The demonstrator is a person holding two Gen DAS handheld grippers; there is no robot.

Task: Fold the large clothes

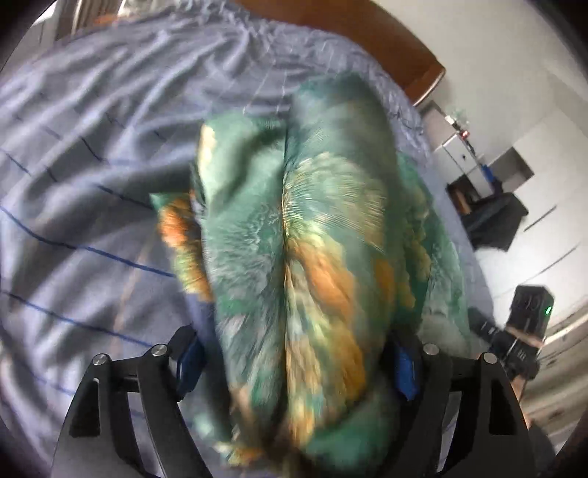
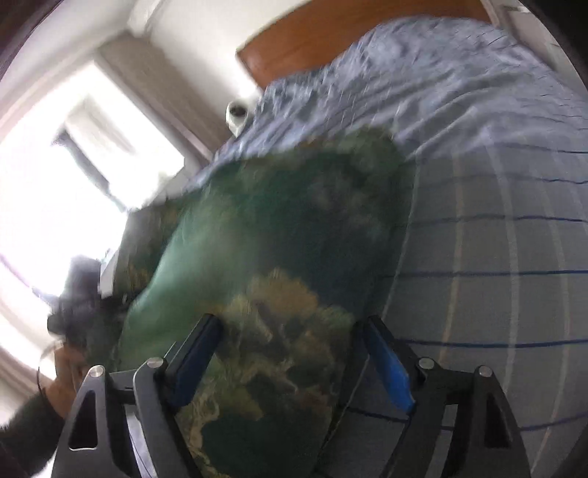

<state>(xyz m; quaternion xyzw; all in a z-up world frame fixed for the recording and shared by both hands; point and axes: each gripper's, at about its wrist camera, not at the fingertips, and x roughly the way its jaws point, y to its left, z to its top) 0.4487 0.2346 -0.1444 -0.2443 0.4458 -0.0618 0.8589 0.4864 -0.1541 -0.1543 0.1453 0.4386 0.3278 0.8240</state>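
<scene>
A large green garment with orange and cream print [image 1: 301,235] lies bunched on the bed's blue-grey striped sheet [image 1: 84,154]. It fills the space between the fingers of my left gripper [image 1: 297,364], whose jaws stand wide apart with cloth draped over them. In the right wrist view the same garment [image 2: 264,235] spreads between the wide-apart fingers of my right gripper [image 2: 294,353]. Both views are motion-blurred. Whether either gripper pinches cloth is hidden.
The sheet [image 2: 496,220] covers the bed, with a brown wooden headboard [image 1: 371,33] behind. The other gripper and hand [image 1: 522,331] show at right. White cabinets and a dark chair [image 1: 492,213] stand beyond the bed. A bright window [image 2: 55,184] is at left.
</scene>
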